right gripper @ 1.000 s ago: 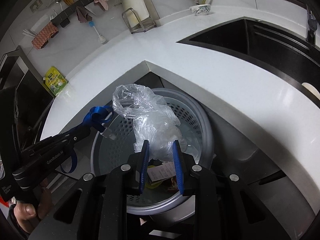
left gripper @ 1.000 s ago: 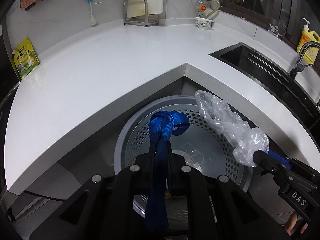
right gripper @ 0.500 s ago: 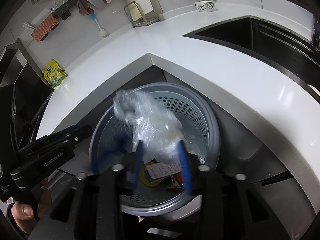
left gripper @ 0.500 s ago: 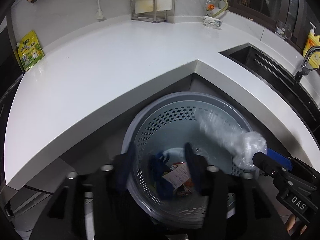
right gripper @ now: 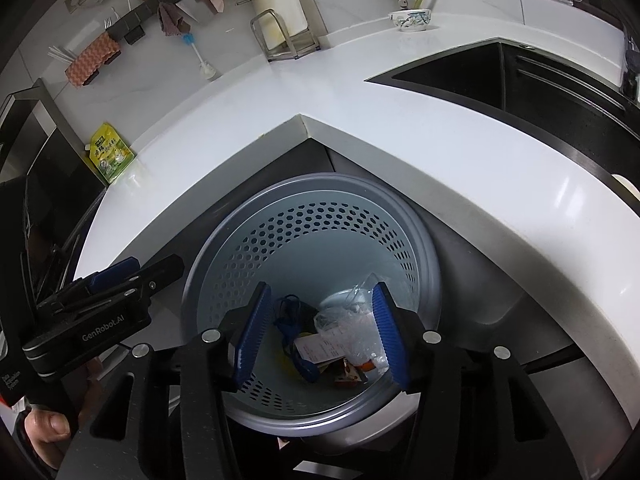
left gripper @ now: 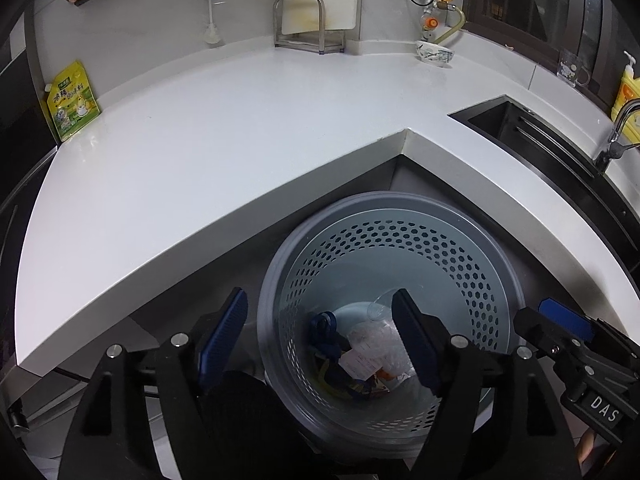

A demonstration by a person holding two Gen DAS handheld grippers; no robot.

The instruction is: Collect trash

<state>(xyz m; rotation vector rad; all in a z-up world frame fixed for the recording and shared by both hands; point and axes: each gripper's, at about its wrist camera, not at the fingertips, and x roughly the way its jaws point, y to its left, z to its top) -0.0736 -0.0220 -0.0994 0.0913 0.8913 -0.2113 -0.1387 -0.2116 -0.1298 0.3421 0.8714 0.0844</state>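
A grey perforated trash bin (left gripper: 496, 280) (right gripper: 320, 192) stands on the floor below the counter corner. Inside lie a blue strap (left gripper: 325, 332) (right gripper: 289, 320), a clear plastic bag (left gripper: 376, 340) (right gripper: 352, 328), a white receipt (left gripper: 360, 362) (right gripper: 320, 350) and other scraps. My left gripper (left gripper: 320, 336) is open and empty above the bin's left rim; it also shows in the right wrist view (right gripper: 132, 272). My right gripper (right gripper: 320, 332) is open and empty over the bin; it also shows in the left wrist view (left gripper: 552, 320).
The white L-shaped counter (left gripper: 240, 140) wraps around the bin. On it are a green pouch (left gripper: 72, 104), a metal rack (left gripper: 308, 24) and a small bowl (left gripper: 435, 53). A black sink (left gripper: 540, 136) with a faucet (left gripper: 620, 128) lies to the right.
Both grippers have opened. The blue strap dropped from the left gripper and the plastic bag from the right gripper; both now lie in the bin.
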